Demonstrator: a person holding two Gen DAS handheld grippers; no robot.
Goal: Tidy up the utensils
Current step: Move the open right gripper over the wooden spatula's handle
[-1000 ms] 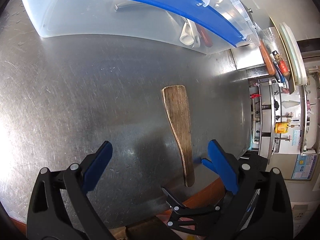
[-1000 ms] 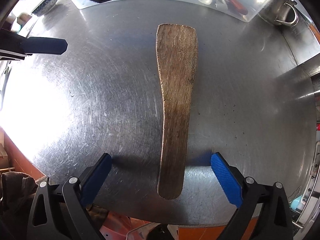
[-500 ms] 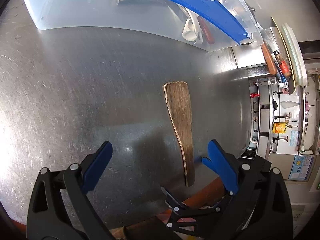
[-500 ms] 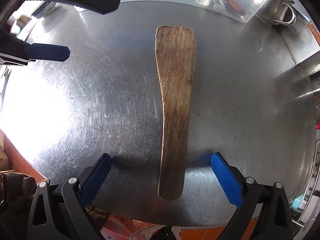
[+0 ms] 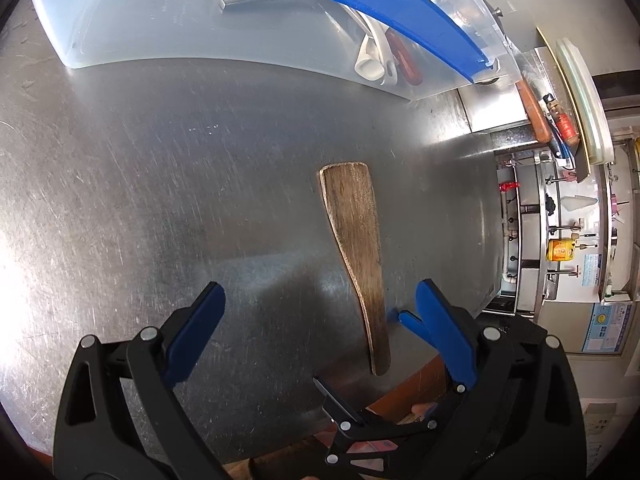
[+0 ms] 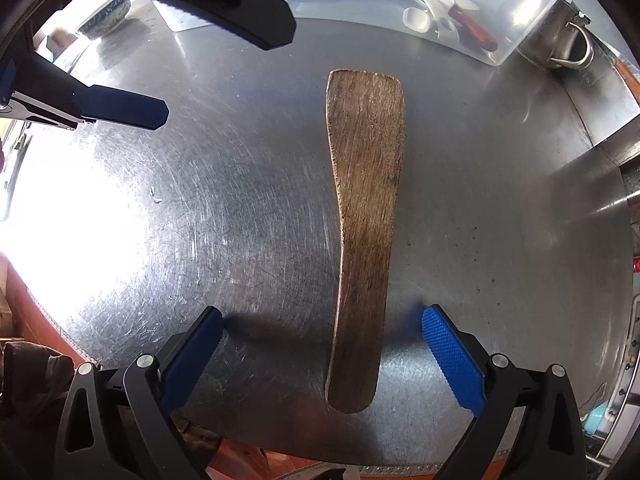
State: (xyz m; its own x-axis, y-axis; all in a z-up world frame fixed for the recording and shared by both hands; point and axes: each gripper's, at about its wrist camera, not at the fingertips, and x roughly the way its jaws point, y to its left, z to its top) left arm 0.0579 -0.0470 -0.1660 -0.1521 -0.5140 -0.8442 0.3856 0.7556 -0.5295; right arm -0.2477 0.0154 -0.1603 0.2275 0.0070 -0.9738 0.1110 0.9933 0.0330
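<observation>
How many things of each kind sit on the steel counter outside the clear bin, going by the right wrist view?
Wooden spatula: 1
Steel pot: 1
Patterned bowl: 1
Total: 3

The utensils inside the clear bin overlap too much to count. Both sets of jaws are open, and the right gripper straddles the spatula's handle without touching it.

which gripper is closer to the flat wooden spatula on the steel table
Right. The right gripper straddles the flat wooden spatula's handle, jaws open; the left gripper sits off to the spatula's left side, open.
</observation>
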